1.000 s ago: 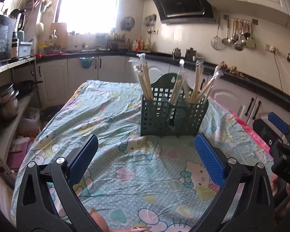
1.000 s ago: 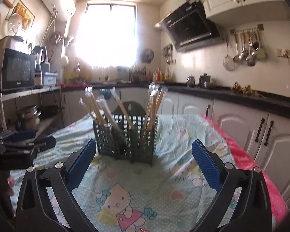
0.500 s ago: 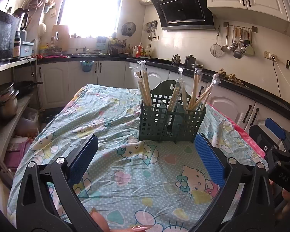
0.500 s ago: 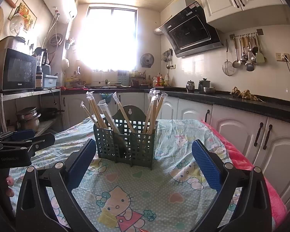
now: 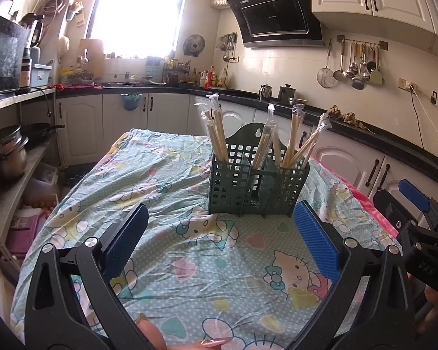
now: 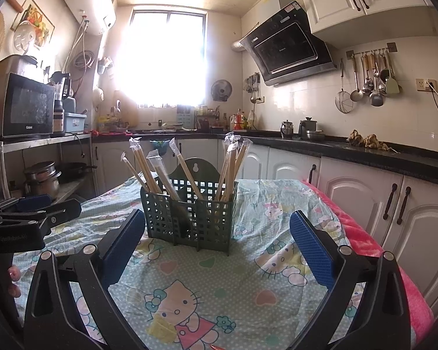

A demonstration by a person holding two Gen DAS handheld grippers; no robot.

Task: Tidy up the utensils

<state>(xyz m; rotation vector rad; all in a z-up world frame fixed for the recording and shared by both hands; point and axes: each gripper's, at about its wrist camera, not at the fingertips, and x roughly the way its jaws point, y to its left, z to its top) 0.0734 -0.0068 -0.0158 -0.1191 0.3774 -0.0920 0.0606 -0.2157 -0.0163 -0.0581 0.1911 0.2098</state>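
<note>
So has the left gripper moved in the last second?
Yes. In its own view the green caddy and range hood have sunk lower and shrunk, so the left gripper, open and empty, has apparently pulled back and tilted up.

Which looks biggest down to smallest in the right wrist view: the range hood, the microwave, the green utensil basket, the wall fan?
As they appear in the picture only:
1. Green utensil basket and range hood: alike, unranked; the basket sits much nearer the camera.
2. Microwave.
3. Wall fan, clearly smallest.
</note>
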